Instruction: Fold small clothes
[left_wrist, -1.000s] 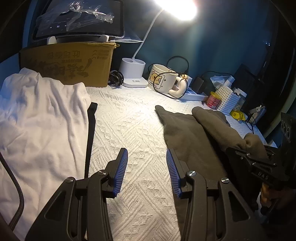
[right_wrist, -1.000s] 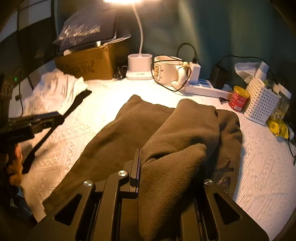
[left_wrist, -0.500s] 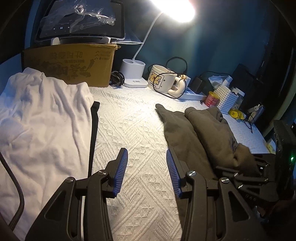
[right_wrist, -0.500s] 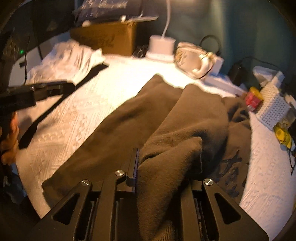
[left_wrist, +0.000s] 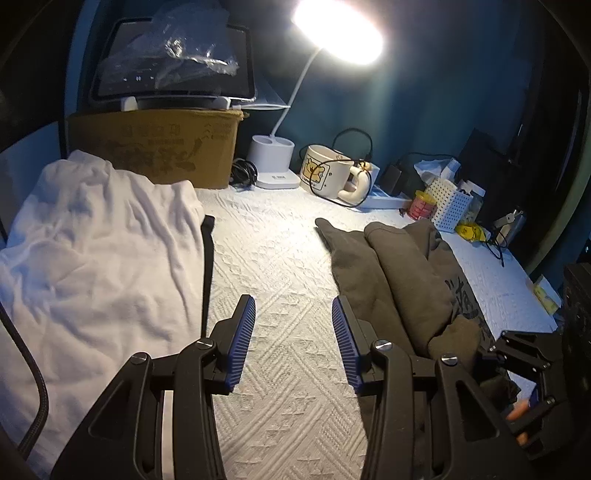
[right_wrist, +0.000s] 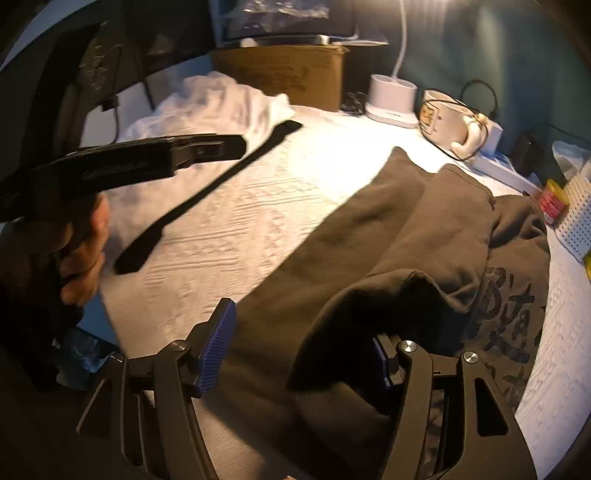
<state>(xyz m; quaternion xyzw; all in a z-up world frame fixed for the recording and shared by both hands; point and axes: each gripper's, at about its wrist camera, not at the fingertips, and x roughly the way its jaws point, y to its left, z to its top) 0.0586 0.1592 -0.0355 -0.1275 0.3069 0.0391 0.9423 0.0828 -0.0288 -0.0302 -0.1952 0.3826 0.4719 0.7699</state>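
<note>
A dark olive garment (left_wrist: 399, 280) with black printed characters lies on the white textured cover (left_wrist: 280, 258), one side folded lengthwise over the rest. In the right wrist view my right gripper (right_wrist: 299, 350) sits at the near end of the olive garment (right_wrist: 406, 240). Its jaws are opening; the folded edge droops between them against the right pad, and the left pad (right_wrist: 218, 343) is bare. My left gripper (left_wrist: 293, 339) hovers open over bare cover left of the garment, with nothing between its pads. A white garment (left_wrist: 92, 251) lies crumpled at the left.
A black strap (left_wrist: 208, 258) lies beside the white garment. Along the back stand a cardboard box (left_wrist: 155, 147) with a tablet on it, a lamp base (left_wrist: 273, 158), a mug (left_wrist: 325, 173), cables, a red tin (left_wrist: 421, 203) and a white perforated basket (left_wrist: 448, 203).
The right gripper's jaws went from shut on the olive fold to wide apart, and it drew back toward the near edge. The left gripper barely shifted and stays open.
</note>
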